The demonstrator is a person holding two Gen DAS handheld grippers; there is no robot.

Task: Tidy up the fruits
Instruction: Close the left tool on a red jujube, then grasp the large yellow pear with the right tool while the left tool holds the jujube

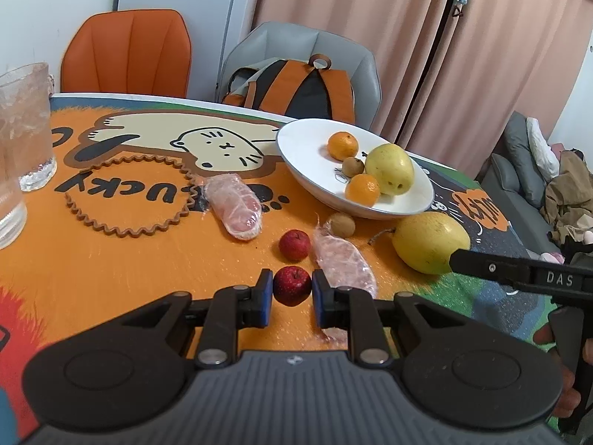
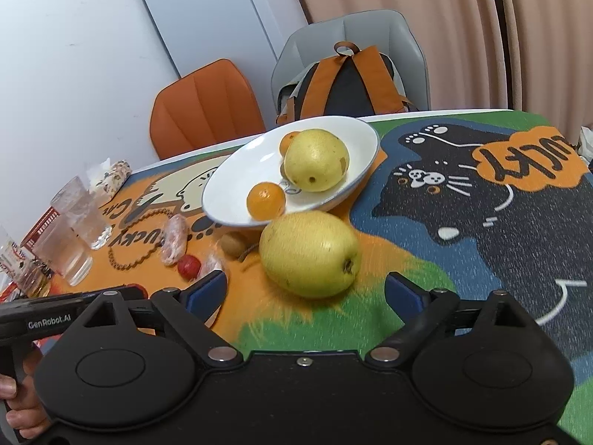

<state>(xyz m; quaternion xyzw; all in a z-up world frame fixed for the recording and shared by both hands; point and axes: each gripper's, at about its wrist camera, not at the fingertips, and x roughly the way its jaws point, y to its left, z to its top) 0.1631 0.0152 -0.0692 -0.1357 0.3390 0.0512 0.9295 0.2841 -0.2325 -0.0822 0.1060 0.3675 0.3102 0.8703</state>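
The left hand-held gripper (image 1: 292,298) is pinching a small red fruit (image 1: 292,284) while the right hand-held gripper (image 2: 305,294) is standing spread before a yellow pear (image 2: 310,254) on the counter (image 2: 519,259).

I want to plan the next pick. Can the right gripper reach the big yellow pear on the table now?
Probably yes. The right gripper is open, the yellow pear lies just ahead, and nothing stands between them.

We are in a home: a cartoon-cat tablecloth (image 1: 111,259), dining chairs (image 1: 126,52), pink curtains (image 1: 370,37), and a sofa (image 1: 519,170).
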